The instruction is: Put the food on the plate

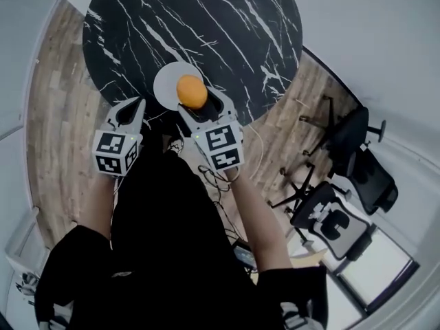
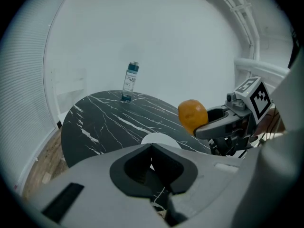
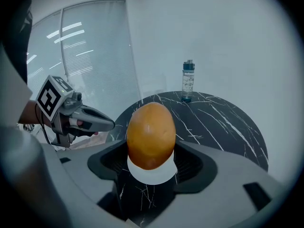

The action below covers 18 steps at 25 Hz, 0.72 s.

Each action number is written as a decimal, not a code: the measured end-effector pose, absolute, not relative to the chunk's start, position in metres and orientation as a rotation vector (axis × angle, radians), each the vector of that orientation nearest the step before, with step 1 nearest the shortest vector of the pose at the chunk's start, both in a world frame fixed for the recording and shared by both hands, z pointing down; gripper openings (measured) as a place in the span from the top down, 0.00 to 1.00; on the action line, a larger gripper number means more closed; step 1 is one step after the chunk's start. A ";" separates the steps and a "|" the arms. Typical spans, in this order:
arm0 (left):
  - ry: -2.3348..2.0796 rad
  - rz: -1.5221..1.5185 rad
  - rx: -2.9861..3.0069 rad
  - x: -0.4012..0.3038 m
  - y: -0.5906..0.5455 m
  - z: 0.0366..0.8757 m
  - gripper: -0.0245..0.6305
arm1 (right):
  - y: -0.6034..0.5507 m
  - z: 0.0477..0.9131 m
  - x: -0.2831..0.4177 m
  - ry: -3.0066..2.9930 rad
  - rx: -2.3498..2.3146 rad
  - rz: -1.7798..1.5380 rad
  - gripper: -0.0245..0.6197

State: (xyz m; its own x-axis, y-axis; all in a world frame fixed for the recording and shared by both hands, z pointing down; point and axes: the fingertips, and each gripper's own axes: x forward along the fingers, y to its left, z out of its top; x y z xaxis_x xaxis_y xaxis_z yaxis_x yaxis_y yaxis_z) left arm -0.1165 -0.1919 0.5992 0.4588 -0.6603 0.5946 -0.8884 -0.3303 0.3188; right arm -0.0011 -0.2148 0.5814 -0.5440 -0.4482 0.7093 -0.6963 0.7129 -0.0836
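An orange, egg-shaped piece of food (image 1: 192,91) is held between the jaws of my right gripper (image 1: 197,106), which is shut on it. It hangs over the near right part of a small white plate (image 1: 168,81) on the round black marble table (image 1: 206,26). In the right gripper view the food (image 3: 151,135) fills the jaws, with the plate (image 3: 153,175) showing just below it. My left gripper (image 1: 132,110) sits left of the plate at the table's near edge. Its jaws are shut and nothing is between them (image 2: 152,147). From that gripper's view the food (image 2: 192,116) is to the right, above the plate (image 2: 156,138).
A clear bottle with a blue cap (image 2: 130,82) stands at the far side of the table, also seen in the right gripper view (image 3: 188,81). Black office chairs (image 1: 357,177) and cables lie on the wooden floor to the right. The person's body is close to the table's near edge.
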 end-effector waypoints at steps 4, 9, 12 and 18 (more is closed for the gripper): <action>-1.272 0.498 2.089 -0.120 -0.199 0.615 0.96 | -0.217 0.603 -0.003 -2.167 0.811 0.506 0.50; -1.256 0.532 2.081 -0.124 -0.206 0.629 0.96 | -0.221 0.620 -0.007 -2.109 0.768 0.518 0.50; -1.236 0.537 2.075 -0.123 -0.211 0.637 0.96 | -0.223 0.631 -0.006 -2.070 0.746 0.508 0.50; -1.203 0.557 2.058 -0.125 -0.213 0.650 0.96 | -0.222 0.654 -0.008 -2.014 0.720 0.562 0.50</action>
